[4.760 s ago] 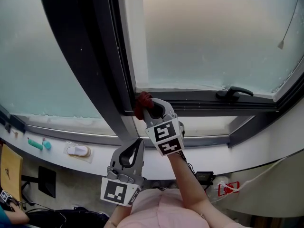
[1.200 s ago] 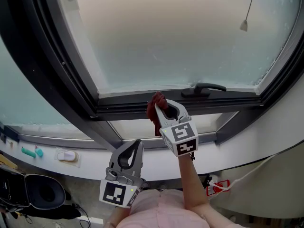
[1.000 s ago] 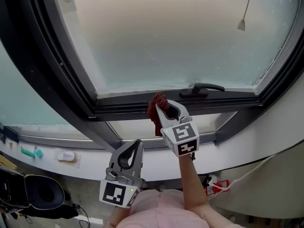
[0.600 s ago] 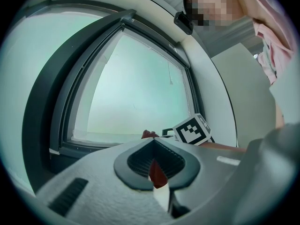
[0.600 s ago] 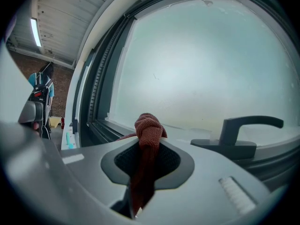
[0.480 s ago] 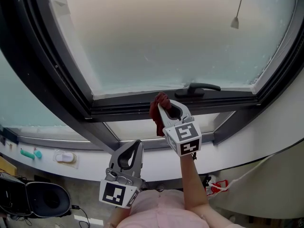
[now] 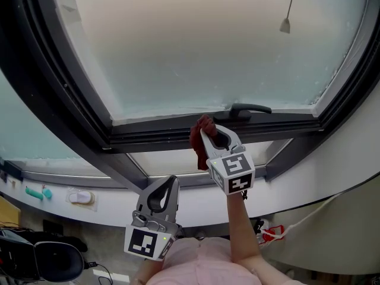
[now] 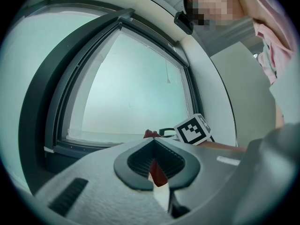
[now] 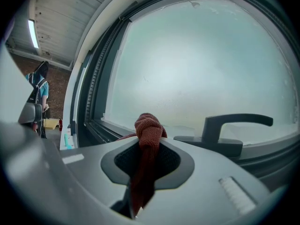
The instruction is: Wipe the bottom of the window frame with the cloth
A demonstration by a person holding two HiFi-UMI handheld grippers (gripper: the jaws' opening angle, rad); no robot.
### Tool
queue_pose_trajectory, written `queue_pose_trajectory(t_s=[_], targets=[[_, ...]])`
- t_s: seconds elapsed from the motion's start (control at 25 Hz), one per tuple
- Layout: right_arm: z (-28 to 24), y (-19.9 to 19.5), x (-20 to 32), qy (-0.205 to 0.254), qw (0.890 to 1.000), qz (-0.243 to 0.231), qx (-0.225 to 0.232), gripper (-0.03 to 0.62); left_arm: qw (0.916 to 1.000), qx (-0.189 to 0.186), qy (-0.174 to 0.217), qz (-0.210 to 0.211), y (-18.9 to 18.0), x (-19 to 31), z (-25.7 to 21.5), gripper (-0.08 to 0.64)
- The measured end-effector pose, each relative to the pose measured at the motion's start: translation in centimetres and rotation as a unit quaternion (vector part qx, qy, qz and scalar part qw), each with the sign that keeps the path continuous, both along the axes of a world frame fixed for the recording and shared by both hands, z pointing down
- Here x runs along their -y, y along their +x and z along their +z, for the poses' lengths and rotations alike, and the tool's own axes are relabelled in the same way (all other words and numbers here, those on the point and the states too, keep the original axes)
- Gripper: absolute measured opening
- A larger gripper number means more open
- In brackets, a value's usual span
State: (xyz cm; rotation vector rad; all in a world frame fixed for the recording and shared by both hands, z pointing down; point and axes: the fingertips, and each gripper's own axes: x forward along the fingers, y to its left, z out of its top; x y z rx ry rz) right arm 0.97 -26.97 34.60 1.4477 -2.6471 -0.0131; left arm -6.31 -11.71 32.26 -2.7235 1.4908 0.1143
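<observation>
While clamping cloth (image 7: 199, 140), right tool (image 7: 208, 130) seemingly touches frame (image 7: 148, 133).

Most of the red cloth (image 7: 199, 142) vanishes between the clamped jaws of the right hand-held gripper (image 7: 206, 130), and its bunched head hides whether it touches the window frame (image 7: 154, 136). That frame runs out of the picture on both sides. The pull cord (image 7: 290, 5) above is cut by the top edge. The items (image 7: 80, 196) on the sill, left of the left hand-held gripper (image 7: 170, 180), are too small to identify.
</observation>
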Motion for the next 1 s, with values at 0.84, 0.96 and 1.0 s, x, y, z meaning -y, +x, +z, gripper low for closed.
queue_pose_trajectory(t_s=[0.84, 0.96, 1.0], targets=[[0.2, 6.1, 0.6, -0.005, 0.999, 0.033, 0.015, 0.069, 0.9999, 0.001, 0.005, 0.016, 3.0, -0.1, -0.3, -0.002], [0.2, 7.1, 0.6, -0.005, 0.999, 0.039, 0.018, 0.07, 0.9998, 0.001, 0.005, 0.018, 3.4, -0.2, -0.3, -0.002], [0.2, 7.4, 0.7, -0.005, 0.999, 0.042, 0.019, 0.069, 0.9998, 0.001, 0.005, 0.019, 3.5, -0.2, -0.4, -0.002]])
